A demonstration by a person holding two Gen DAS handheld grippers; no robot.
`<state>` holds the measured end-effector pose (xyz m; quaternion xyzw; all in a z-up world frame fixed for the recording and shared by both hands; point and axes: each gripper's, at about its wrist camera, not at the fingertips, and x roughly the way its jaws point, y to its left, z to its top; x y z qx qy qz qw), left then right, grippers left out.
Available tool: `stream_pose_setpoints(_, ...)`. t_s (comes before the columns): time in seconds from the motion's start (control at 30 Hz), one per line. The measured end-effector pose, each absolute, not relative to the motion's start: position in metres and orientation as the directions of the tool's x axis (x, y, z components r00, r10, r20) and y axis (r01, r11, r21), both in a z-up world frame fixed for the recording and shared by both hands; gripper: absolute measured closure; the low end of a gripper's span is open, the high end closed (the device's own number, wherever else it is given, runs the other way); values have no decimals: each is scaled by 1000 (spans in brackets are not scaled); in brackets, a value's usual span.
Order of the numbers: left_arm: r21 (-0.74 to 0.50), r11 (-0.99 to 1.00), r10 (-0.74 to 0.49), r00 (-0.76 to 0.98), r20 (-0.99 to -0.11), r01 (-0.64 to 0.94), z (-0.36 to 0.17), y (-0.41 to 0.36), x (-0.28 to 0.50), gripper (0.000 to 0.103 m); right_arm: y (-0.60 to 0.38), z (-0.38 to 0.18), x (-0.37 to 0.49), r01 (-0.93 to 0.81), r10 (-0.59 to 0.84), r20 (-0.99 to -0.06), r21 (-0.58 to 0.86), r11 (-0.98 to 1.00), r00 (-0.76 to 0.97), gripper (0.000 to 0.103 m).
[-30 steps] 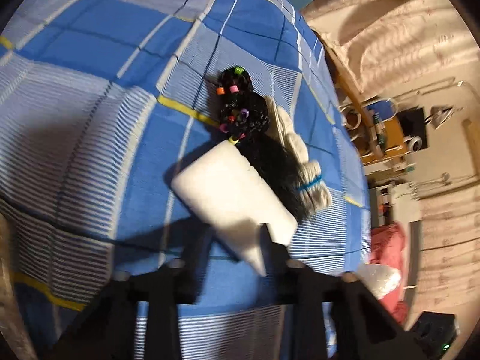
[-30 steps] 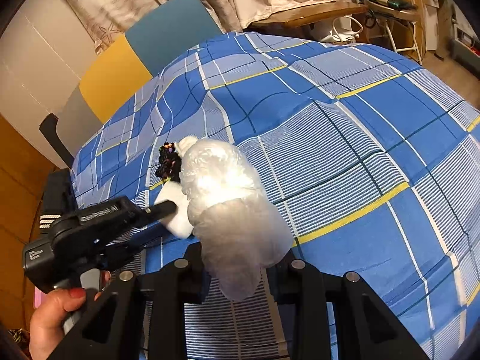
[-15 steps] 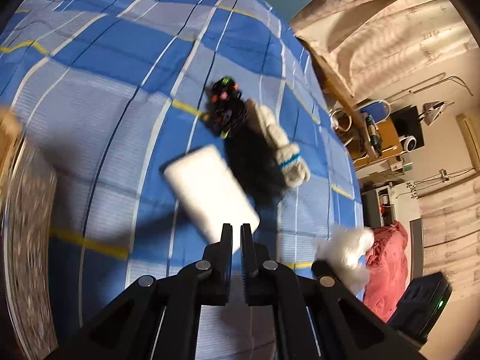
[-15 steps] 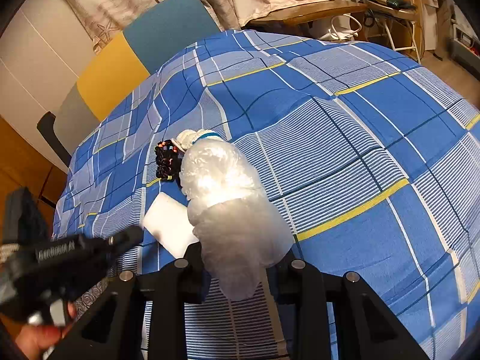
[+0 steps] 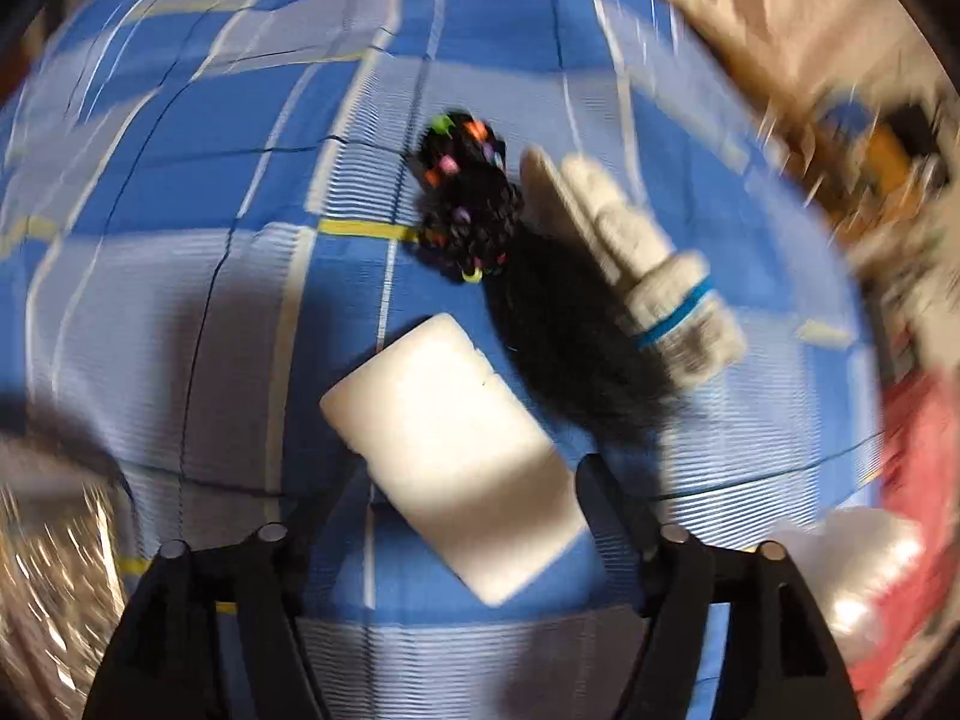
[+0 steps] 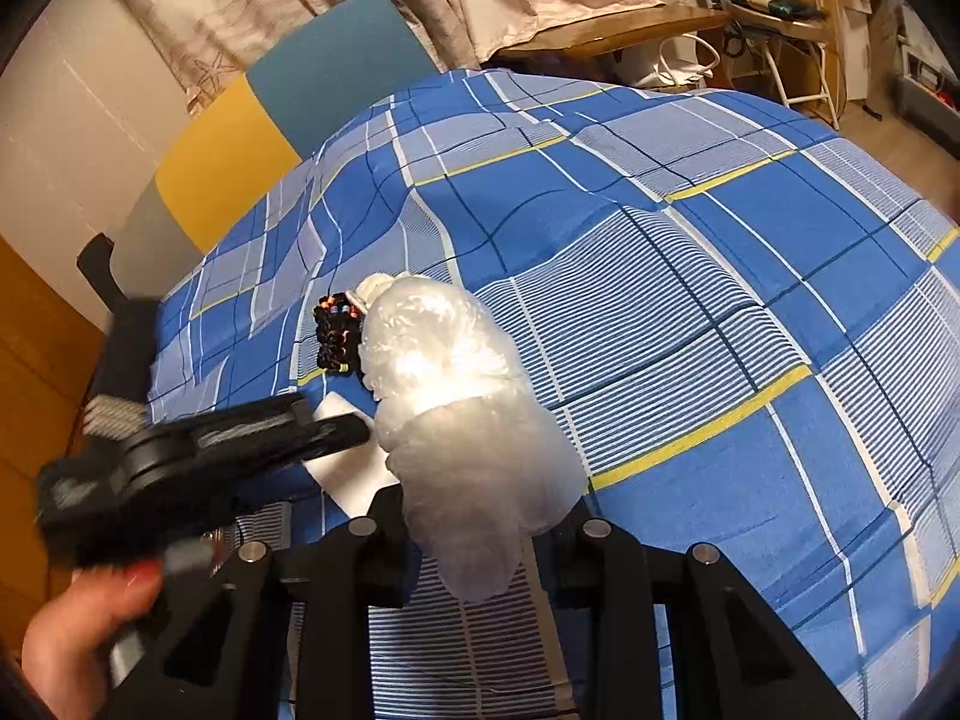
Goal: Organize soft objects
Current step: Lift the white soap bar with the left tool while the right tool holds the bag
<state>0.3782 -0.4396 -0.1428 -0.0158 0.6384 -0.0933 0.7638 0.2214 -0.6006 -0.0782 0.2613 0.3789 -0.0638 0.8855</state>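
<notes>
A white foam block (image 5: 456,468) lies on the blue plaid bedcover (image 5: 180,240). My left gripper (image 5: 468,510) points down over it. Its jaws are opening, one finger on each side of the block, and I see no pad pressing on it. Beyond the block lie a black knitted piece with coloured beads (image 5: 471,204), a black furry piece (image 5: 570,348) and a white glove with a blue band (image 5: 636,258). My right gripper (image 6: 474,534) is shut on a stuffed clear plastic bag (image 6: 462,420), held above the bed. The left gripper (image 6: 333,420) shows blurred at that view's left.
A yellow and teal headboard (image 6: 240,150) stands behind the bed. A folding chair (image 6: 774,6) and a wooden table (image 6: 612,30) are at the far right. A red cloth (image 5: 912,468) lies past the bed's edge. A hand (image 6: 78,636) holds the left gripper.
The left gripper let go of the white block, pulled back with its jaws shut and empty, then came down again with its jaws wide around the block. The right gripper and bag stayed put.
</notes>
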Motion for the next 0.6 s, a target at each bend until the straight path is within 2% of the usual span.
stream_pose_setpoints(0.13, -60, 985, -80, 116, -990, 163, -156, -459, 393, 15, -601, -80, 221, 314, 93, -707, 422, 851, 701, 73)
stream_pose_setpoints(0.2, -21, 975, -51, 129, -990, 221, -159, -466, 392, 15, -600, -80, 221, 308, 99, -706, 425, 851, 701, 73)
stream_pose_setpoints(0.27, -24, 972, -63, 162, -985, 233, -157, -465, 387, 17, -600, -80, 220, 307, 99, -706, 424, 852, 702, 73)
stream_pose_setpoints(0.4, -95, 969, -136, 177, -975, 226, -148, -452, 379, 31, -601, -80, 220, 316, 87, -710, 416, 853, 699, 73)
stream_pose_setpoints(0.6, -195, 968, -223, 185, -957, 156, -135, -421, 366, 32, -601, -84, 221, 322, 86, -719, 410, 853, 689, 73)
